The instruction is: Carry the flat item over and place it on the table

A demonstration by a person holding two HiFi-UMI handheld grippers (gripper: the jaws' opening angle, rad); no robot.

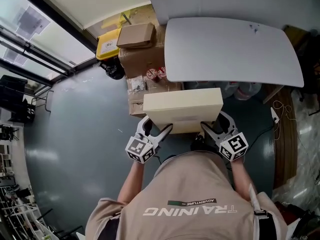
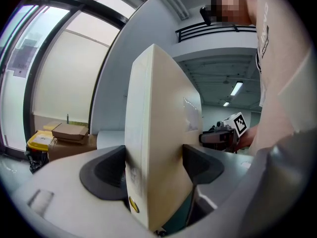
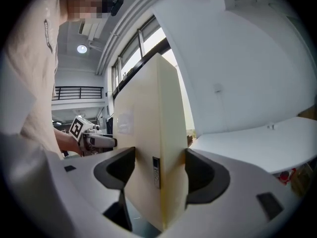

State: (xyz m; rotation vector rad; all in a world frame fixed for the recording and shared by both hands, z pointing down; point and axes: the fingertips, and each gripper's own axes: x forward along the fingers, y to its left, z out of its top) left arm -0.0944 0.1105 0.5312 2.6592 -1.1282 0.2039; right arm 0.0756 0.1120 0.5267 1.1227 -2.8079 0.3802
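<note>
We hold the flat cream box (image 1: 182,109) in both tools, up against the near edge of the white worktop (image 1: 230,49).

Our left tool (image 1: 159,130) is clenched on the box's near edge towards its left corner, one jaw pressed against each broad face. Our right tool (image 1: 216,126) grips the same edge towards the right corner in the same way. The box lies level in the air above the grey floor (image 1: 85,134), and its far edge is close to the worktop without resting on it. Cardboard cartons (image 1: 142,54) and a yellow bin (image 1: 106,47) stand just beside the worktop's left end.
</note>
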